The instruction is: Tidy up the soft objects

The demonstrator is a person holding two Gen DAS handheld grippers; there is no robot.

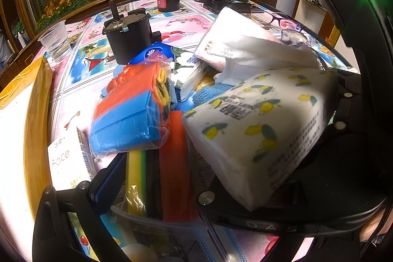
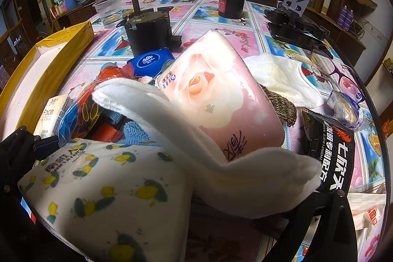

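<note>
A lemon-print tissue pack (image 1: 260, 129) fills the space between my right gripper's fingers; it also shows in the right wrist view (image 2: 105, 190). My right gripper (image 2: 172, 188) is shut on it. A pink rose tissue pack (image 2: 216, 92) and a folded white cloth (image 2: 186, 134) lie just beyond. My left gripper (image 1: 152, 186) is open over a bag of orange, yellow and black cloth strips (image 1: 159, 163). A bagged roll of orange and blue cloths (image 1: 132, 109) rests ahead of it. A blue tissue pack (image 2: 152, 62) lies behind.
A yellow-edged box (image 2: 49, 70) stands at the left. A black motor (image 2: 149, 28), a plastic cup (image 2: 109, 9), a dark jar (image 2: 231, 3), glasses (image 2: 339, 68), a black packet (image 2: 336, 154) and a white "Face" pack (image 1: 68, 158) sit on the patterned table (image 2: 208, 26).
</note>
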